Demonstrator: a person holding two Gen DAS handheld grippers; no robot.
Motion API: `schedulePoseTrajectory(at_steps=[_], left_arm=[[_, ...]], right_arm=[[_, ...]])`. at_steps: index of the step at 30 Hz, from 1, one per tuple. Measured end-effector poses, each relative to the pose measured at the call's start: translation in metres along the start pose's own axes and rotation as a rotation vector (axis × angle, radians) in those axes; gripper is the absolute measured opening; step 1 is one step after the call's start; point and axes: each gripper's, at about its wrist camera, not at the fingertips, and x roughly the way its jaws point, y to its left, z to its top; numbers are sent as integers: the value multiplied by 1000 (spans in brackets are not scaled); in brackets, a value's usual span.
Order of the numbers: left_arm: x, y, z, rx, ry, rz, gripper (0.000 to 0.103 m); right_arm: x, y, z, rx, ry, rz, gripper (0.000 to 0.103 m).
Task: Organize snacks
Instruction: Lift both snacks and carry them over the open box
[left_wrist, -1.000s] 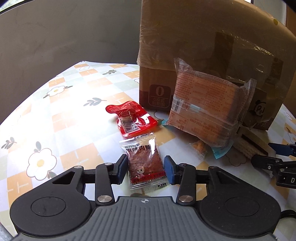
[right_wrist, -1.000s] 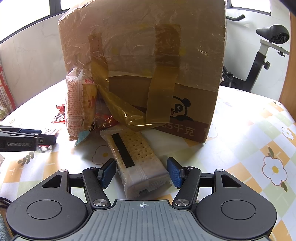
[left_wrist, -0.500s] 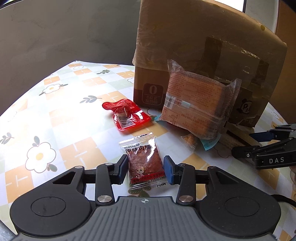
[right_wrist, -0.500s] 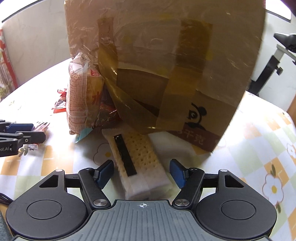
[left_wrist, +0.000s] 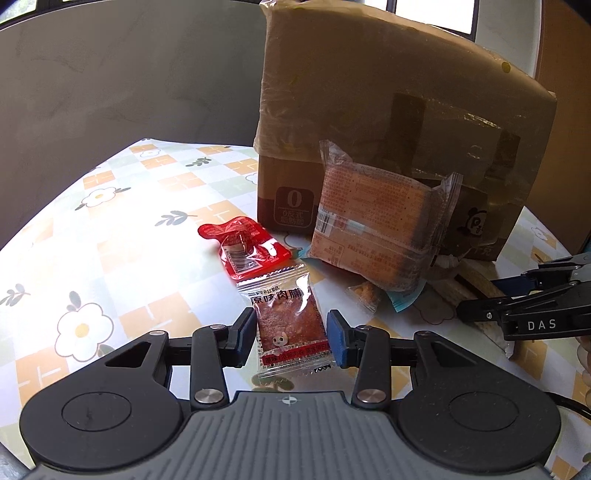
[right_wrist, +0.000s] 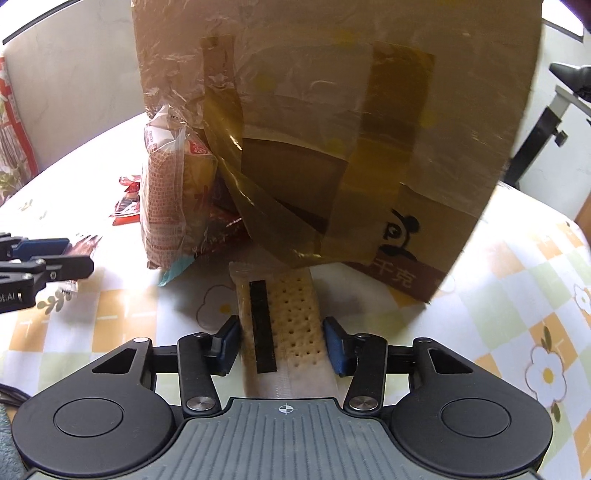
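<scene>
A: What is the biggest thing here?

B: The brown box (left_wrist: 388, 140). It stands on the flowered table (left_wrist: 110, 229) with tape all over it. In the right view it fills more of the picture than it did 1 second ago.

A: And the next biggest?

B: The orange pack (left_wrist: 373, 225). It leans on the box, same as before. Under its corner sits a tiny snack (left_wrist: 364, 293).

A: What about the cracker pack (right_wrist: 280, 321)?

B: It lies flat in front of the box. The right gripper (right_wrist: 282, 345) has its 2 fingers on both sides of it. They are open, and closer to the pack than 1 second ago. I cannot tell if they touch it yet.

A: And the left gripper (left_wrist: 288, 338)?

B: It is open too, with the meat packet (left_wrist: 286, 325) lying on the table between its fingers. The blue pad sits right at the packet's edge. The gap looks much like it did 1 second ago.

A: Anything red?

B: The red packet (left_wrist: 245, 245), just past the meat packet, near the box. It has not moved.

A: Can the 2 grippers see each other?

B: Yes. The right one shows at the right edge of the left view, higher than 1 second ago.
</scene>
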Motion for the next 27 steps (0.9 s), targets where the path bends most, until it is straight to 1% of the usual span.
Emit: schedulePoseTrajectory(at_steps=[7, 12, 19, 27], left_arm=[[-13, -4, 12, 28, -48, -4, 44], [-27, -7, 30, 53, -113, -18, 44], [-45, -13, 59, 76, -198, -47, 44], [-57, -24, 83, 99, -267, -92, 44]], right_arm=[[-25, -14, -6, 60, -44, -19, 44], [-52, -21, -1, 64, -96, -16, 44], [-83, -27, 17, 53, -182, -20, 44], [-109, -31, 38, 34, -251, -3, 44]])
